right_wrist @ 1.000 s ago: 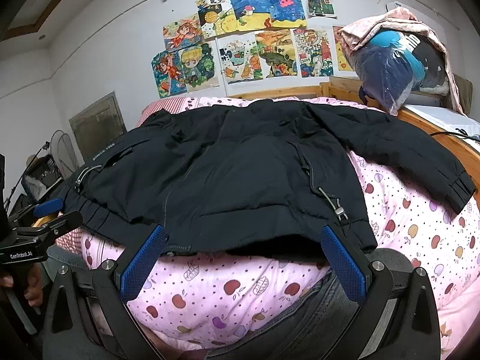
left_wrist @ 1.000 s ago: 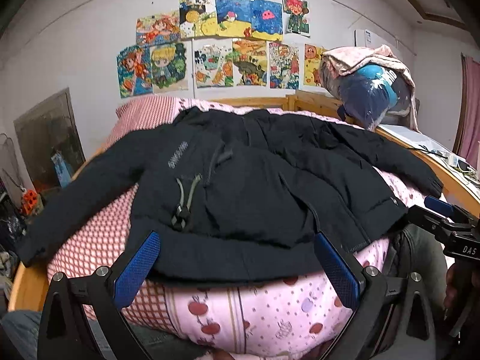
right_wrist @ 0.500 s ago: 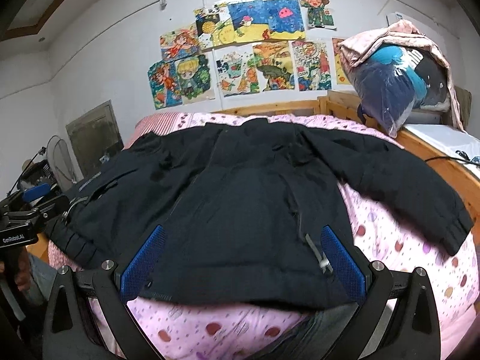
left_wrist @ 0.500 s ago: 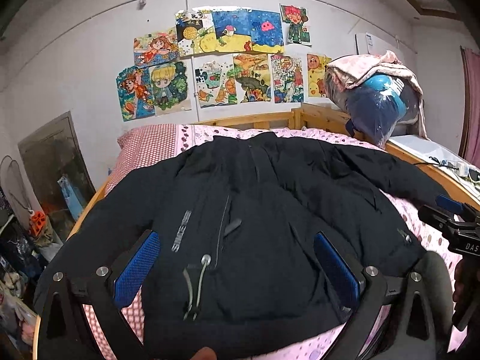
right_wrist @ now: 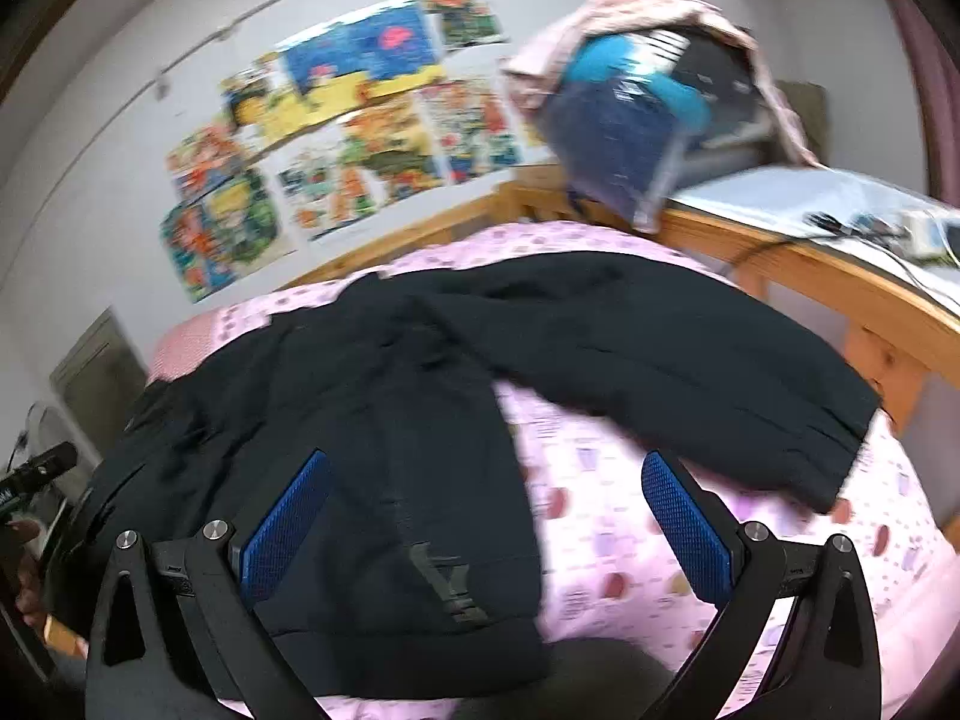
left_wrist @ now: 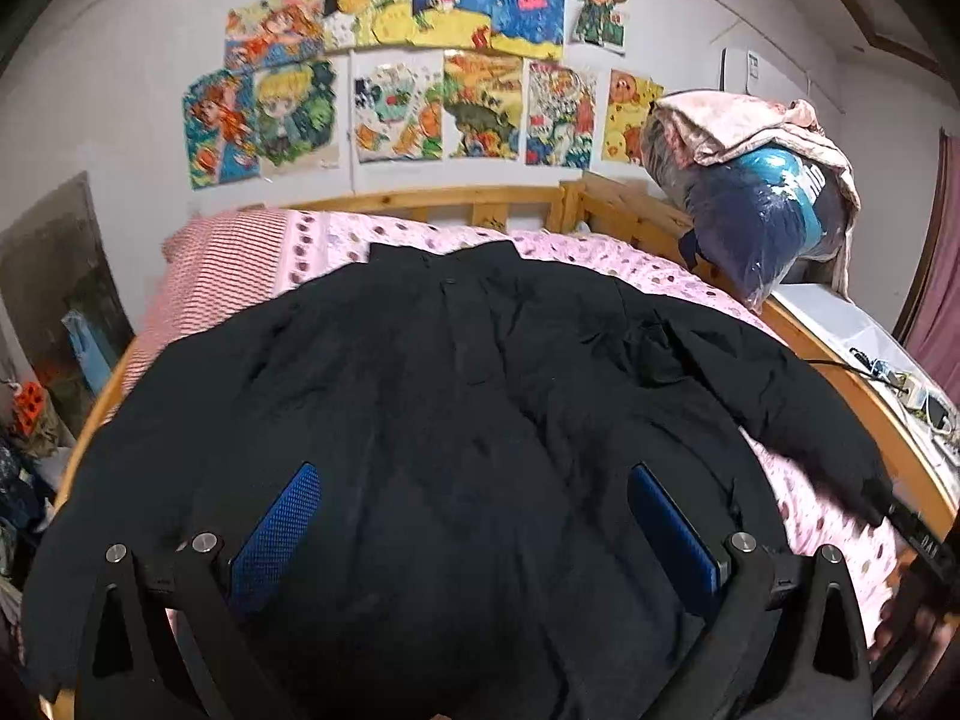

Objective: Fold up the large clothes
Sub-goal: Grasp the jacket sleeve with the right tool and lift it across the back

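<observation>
A large black jacket [left_wrist: 456, 420] lies spread flat, front up, on a bed with a pink dotted cover [left_wrist: 600, 252]. Its right sleeve [right_wrist: 690, 372] stretches toward the bed's right side, its left sleeve [left_wrist: 120, 480] toward the left edge. My left gripper [left_wrist: 474, 528] is open and empty, held above the jacket's lower body. My right gripper [right_wrist: 486, 516] is open and empty above the jacket's lower right hem and the cover beside it. The right gripper also shows at the right edge of the left wrist view [left_wrist: 918, 534], and the left gripper at the left edge of the right wrist view [right_wrist: 36, 474].
A wooden bed frame [left_wrist: 840, 384] rims the bed. A bagged bundle of bedding [left_wrist: 756, 204] sits on the far right corner. A white ledge with cables [right_wrist: 840, 210] runs along the right. Posters [left_wrist: 420, 60] cover the wall. Clutter stands on the floor at the left [left_wrist: 30, 414].
Both grippers have risen and moved forward over the bed, now looking down on the jacket. The right gripper has swung right toward the right sleeve. Both stay open.
</observation>
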